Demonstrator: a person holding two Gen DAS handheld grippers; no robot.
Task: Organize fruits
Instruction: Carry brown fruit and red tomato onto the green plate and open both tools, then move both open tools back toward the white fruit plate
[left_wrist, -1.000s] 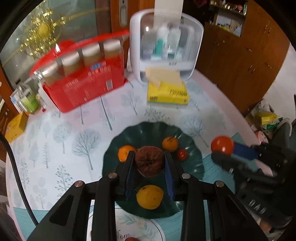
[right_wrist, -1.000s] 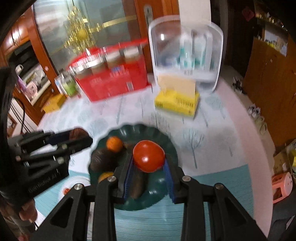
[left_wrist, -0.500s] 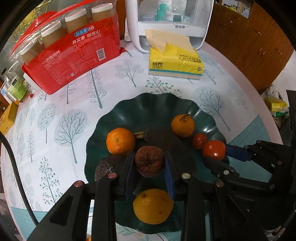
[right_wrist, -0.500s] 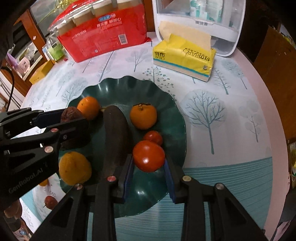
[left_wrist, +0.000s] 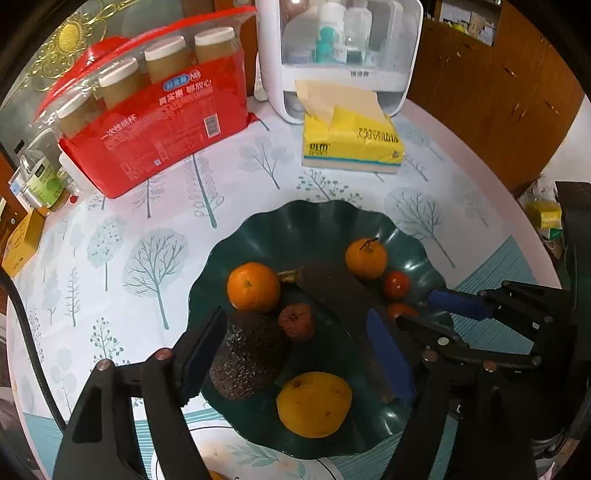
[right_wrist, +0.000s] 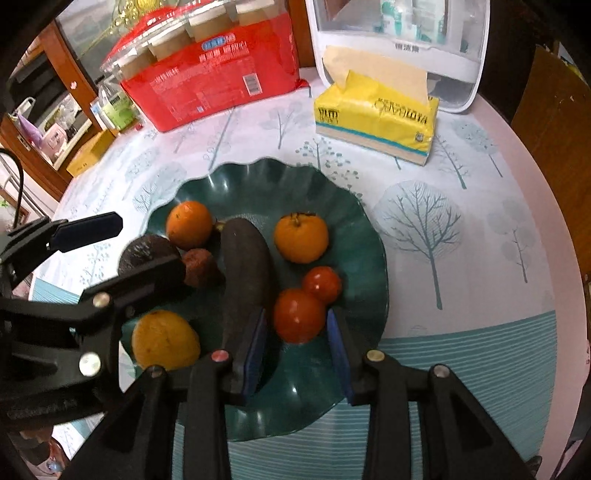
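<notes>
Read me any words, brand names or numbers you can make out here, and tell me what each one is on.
"GenRobot.AI": faint lettering on the left hand-held gripper, partly legible.
Red paper cup pack: Chinese label and barcode, too blurred to read.
Yellow tissue pack: upside-down print, unreadable.
White cabinet: small characters, too blurred.

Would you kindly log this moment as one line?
stage: releasing fruit | left gripper: just opened, brown fruit on plate | right gripper: opening, pads off big tomato
</notes>
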